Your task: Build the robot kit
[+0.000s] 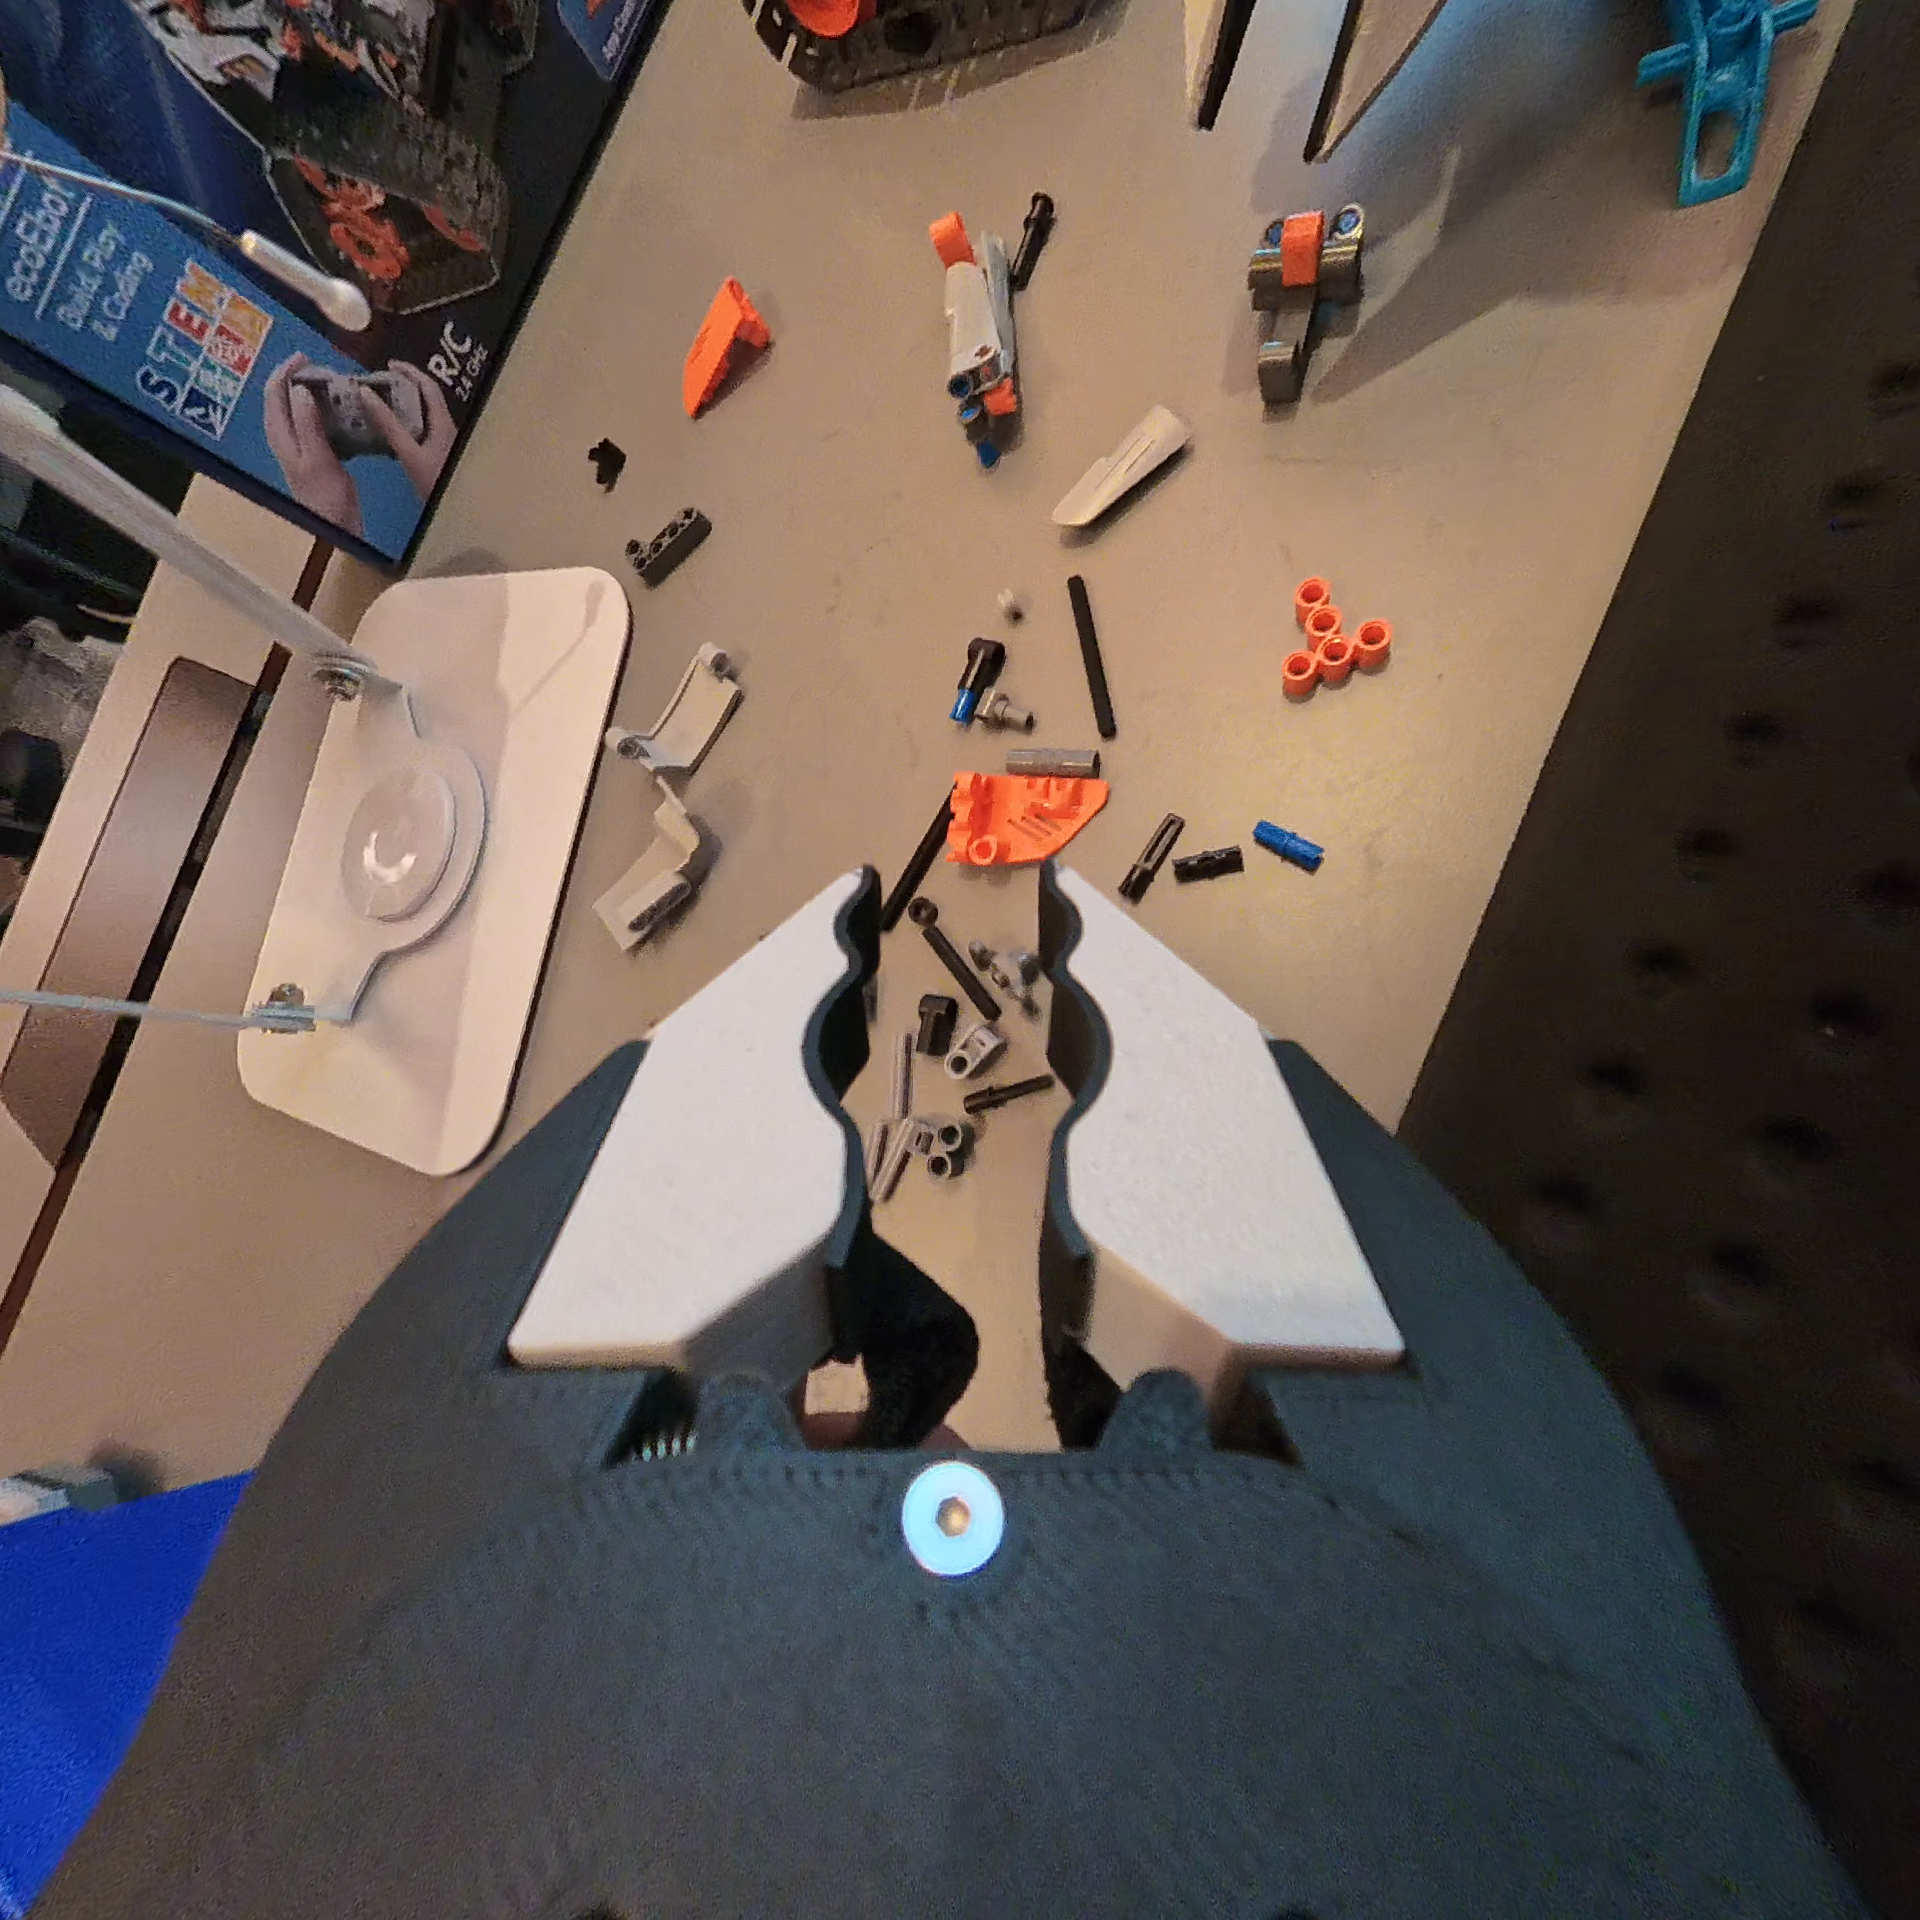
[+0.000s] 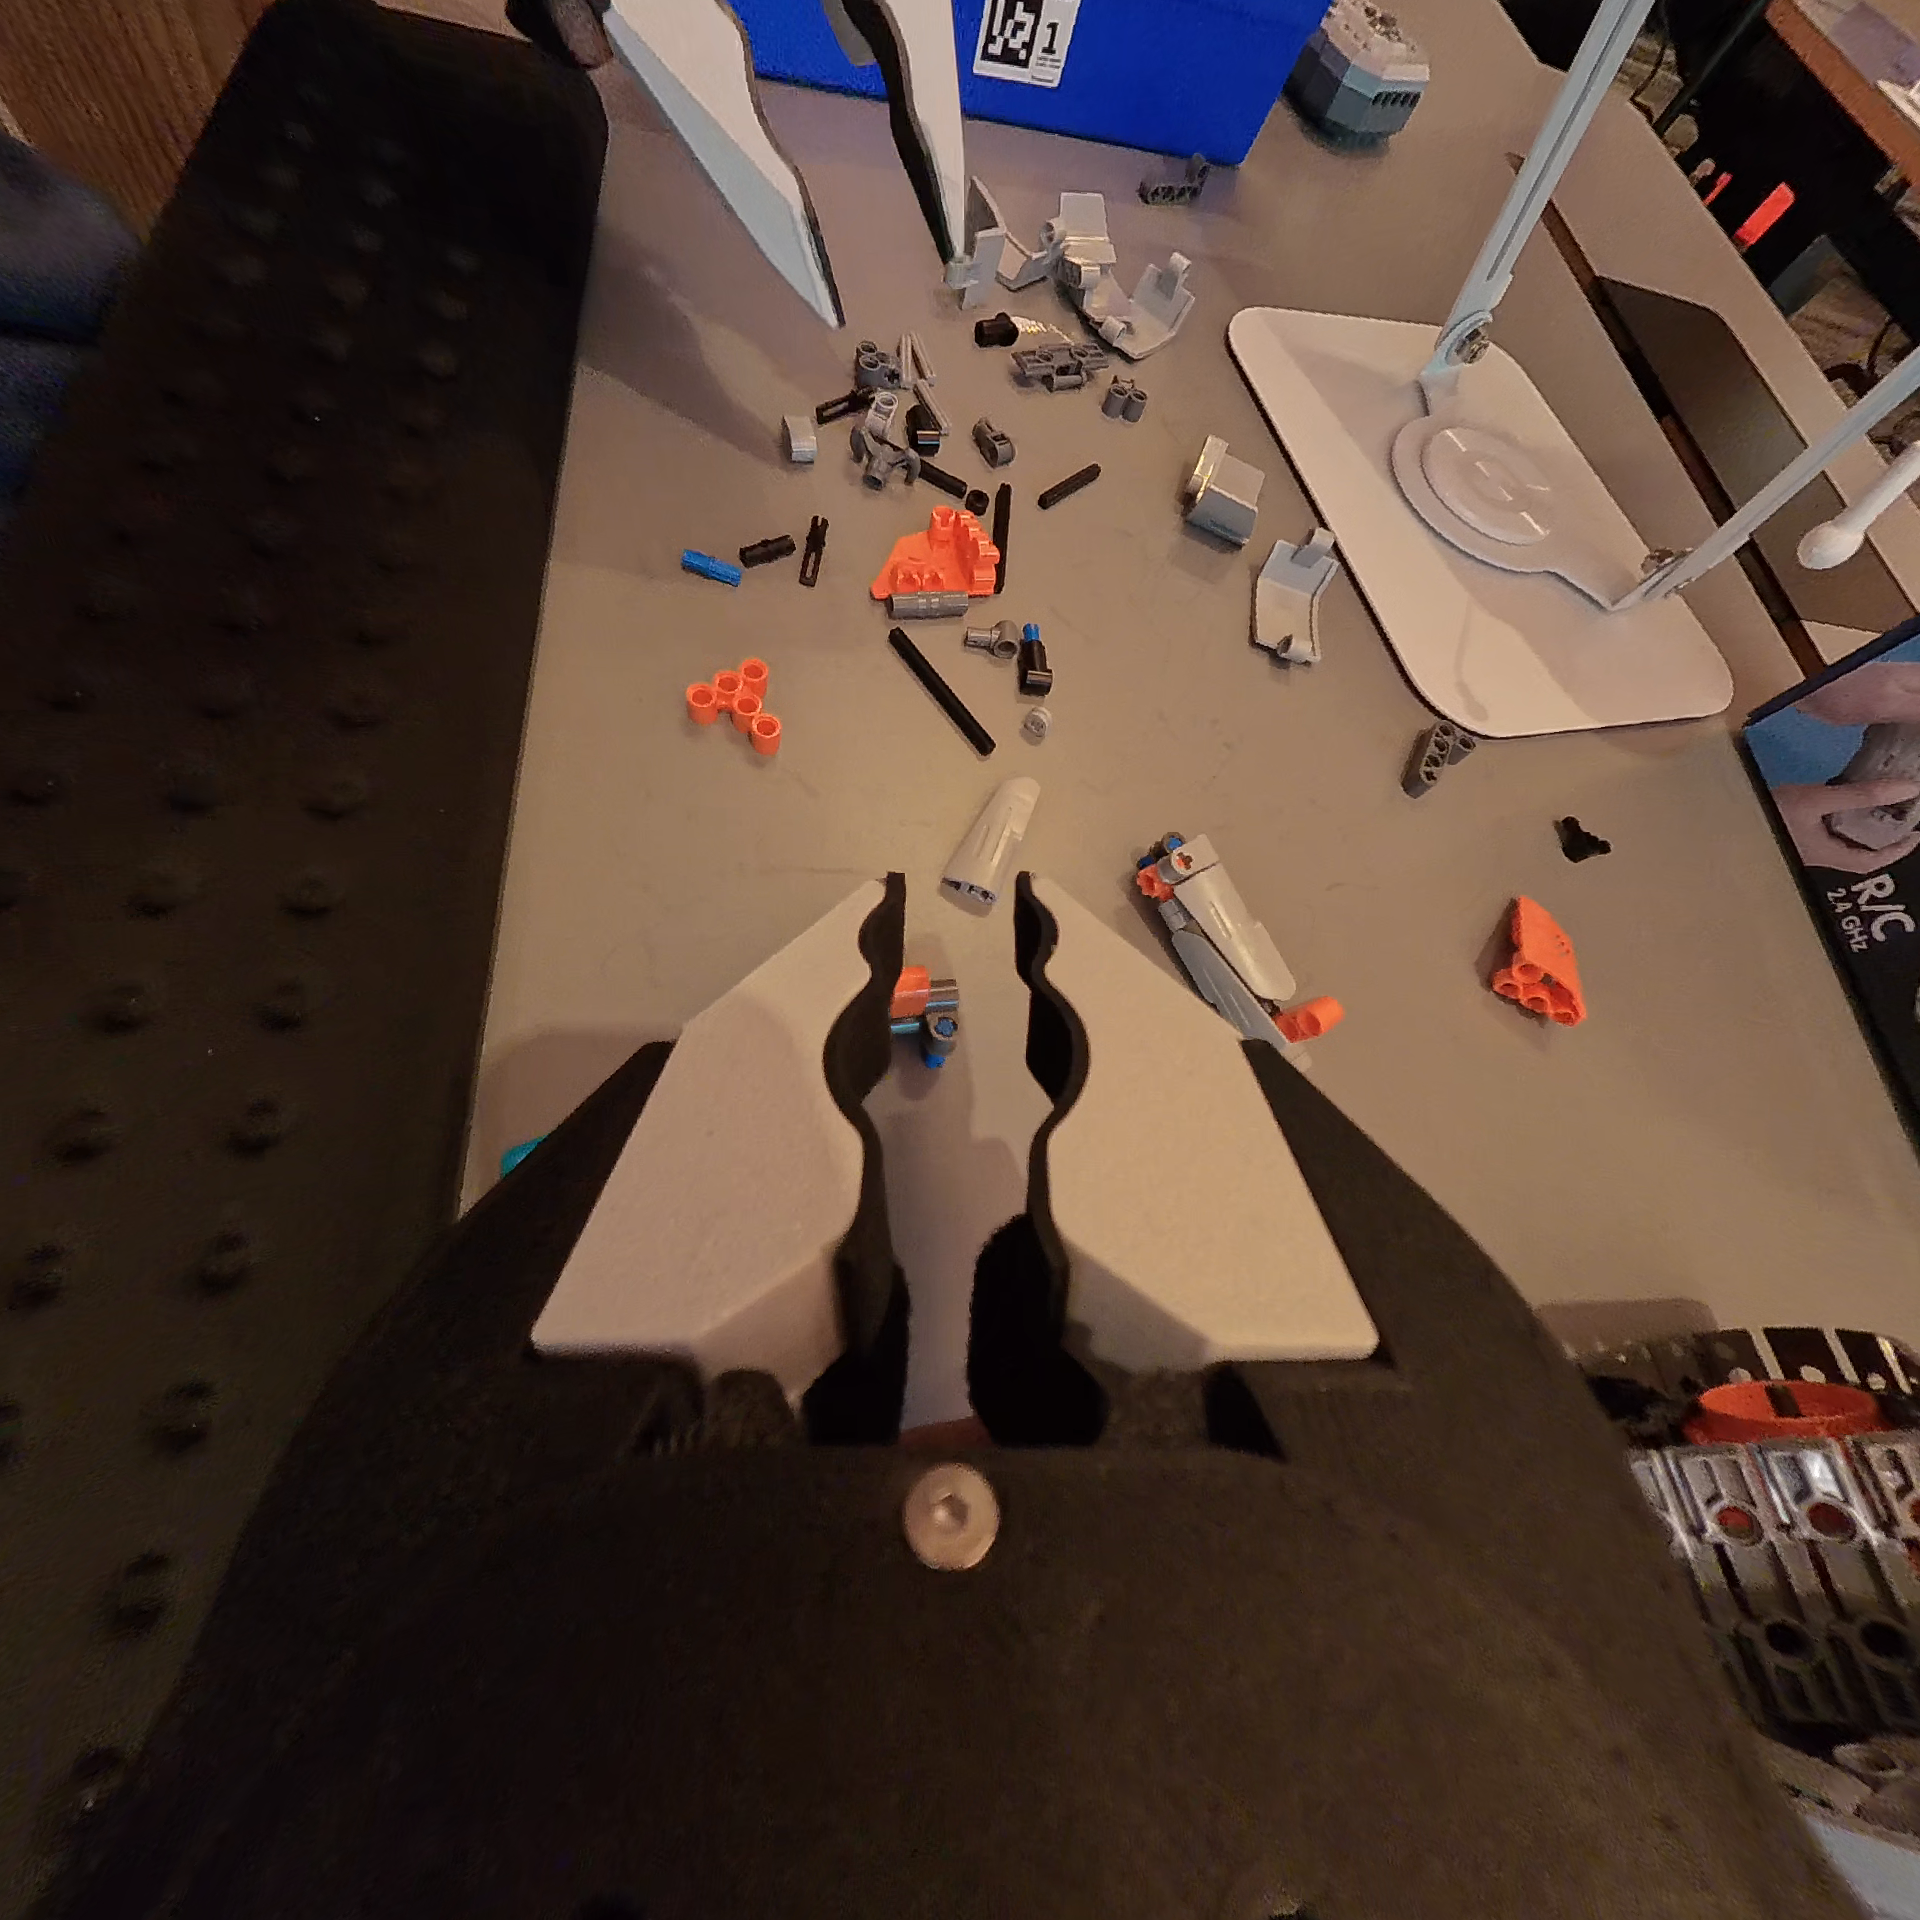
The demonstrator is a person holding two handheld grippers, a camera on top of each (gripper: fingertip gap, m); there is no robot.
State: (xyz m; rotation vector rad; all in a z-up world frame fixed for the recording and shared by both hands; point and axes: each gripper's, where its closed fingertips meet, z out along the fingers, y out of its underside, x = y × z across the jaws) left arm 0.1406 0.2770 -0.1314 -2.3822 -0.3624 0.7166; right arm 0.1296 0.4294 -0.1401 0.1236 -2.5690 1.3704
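1. The left gripper (image 1: pixel 956 894) hangs above the counter (image 1: pixel 1455 540) with its jaws parted and nothing between them; directly under the gap lies a scatter of small grey and black pins and connectors (image 1: pixel 951 1081).
2. Just ahead of its tips lies a flat orange panel (image 1: pixel 1023 821) with a short grey sleeve (image 1: pixel 1051 762) touching its far edge.
3. The right gripper (image 2: pixel 958 883) also stands released and empty, above a small orange, grey and blue assembly (image 2: pixel 925 1013), seen through the gap close by its left jaw; whether they touch I cannot tell.
4. A pale grey tapered shell (image 2: pixel 992 831) lies just beyond the right tips, and a longer grey-and-orange assembly (image 2: pixel 1226 935) rests beside the right jaw.
5. An orange five-hole connector (image 2: pixel 738 707) sits apart toward the black studded mat (image 2: pixel 260 727).
6. As for containers, a blue bin (image 2: pixel 1122 83) stands at the far end; its contents are hidden. A printed box (image 1: pixel 208 260) lies closed by the white lamp base (image 1: pixel 436 862).
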